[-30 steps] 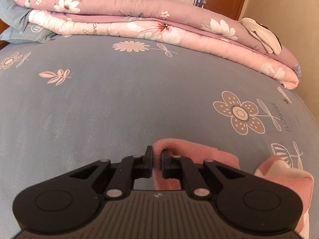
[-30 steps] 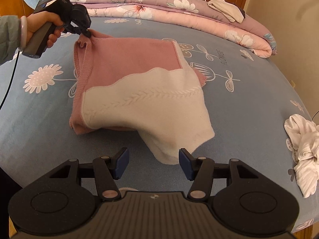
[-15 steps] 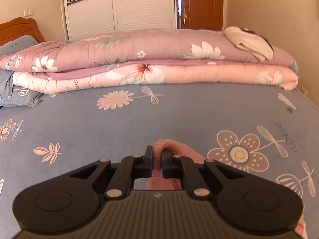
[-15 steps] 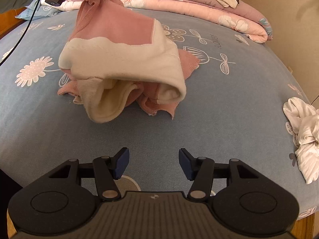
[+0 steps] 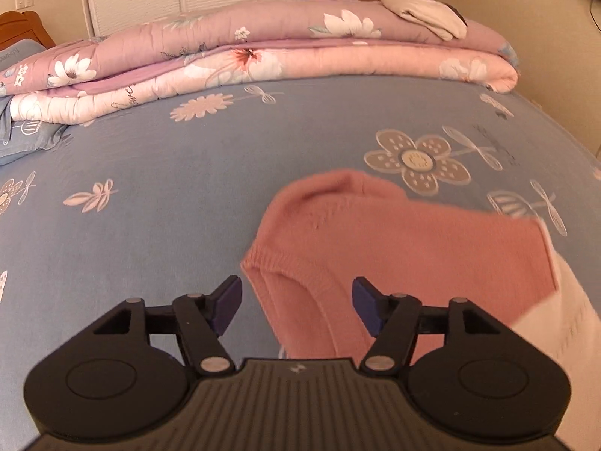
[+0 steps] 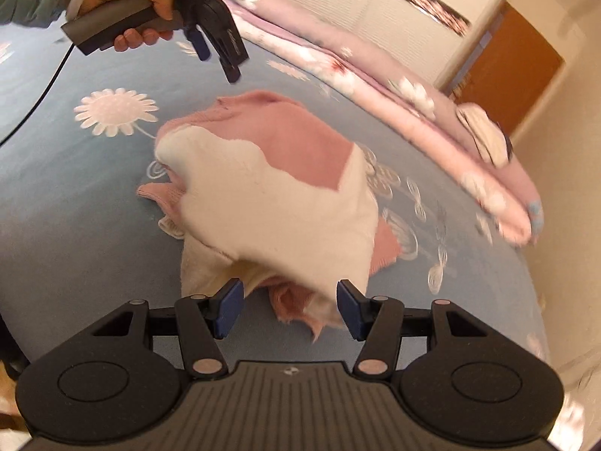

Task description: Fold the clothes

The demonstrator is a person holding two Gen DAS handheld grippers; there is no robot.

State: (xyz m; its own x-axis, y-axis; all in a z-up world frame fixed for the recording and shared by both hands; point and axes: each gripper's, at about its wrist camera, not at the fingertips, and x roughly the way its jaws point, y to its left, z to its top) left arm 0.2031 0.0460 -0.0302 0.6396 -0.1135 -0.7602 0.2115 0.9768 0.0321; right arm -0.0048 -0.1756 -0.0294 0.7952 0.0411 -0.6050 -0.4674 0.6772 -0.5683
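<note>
A pink and cream knit sweater (image 6: 270, 188) lies in a loose heap on the blue flowered bed sheet (image 6: 75, 203). In the left wrist view its pink collar end (image 5: 375, 240) lies just ahead of my left gripper (image 5: 296, 306), which is open and holds nothing. The right wrist view shows that same left gripper (image 6: 214, 52) in a hand, up in the air beyond the sweater. My right gripper (image 6: 287, 308) is open, low at the sweater's near cream edge, with cloth between its spread fingers but not pinched.
A folded pink flowered quilt (image 5: 263, 56) lies along the far side of the bed, with a cream garment (image 5: 424, 11) on top. A blue pillow (image 5: 22, 135) sits far left. A cable (image 6: 41, 94) trails from the hand-held gripper. Wardrobe and door stand behind.
My left gripper was shut on the sweater's collar and lifting it; it has opened and the sweater has dropped into a heap. My right gripper moved in close to the sweater's near edge.
</note>
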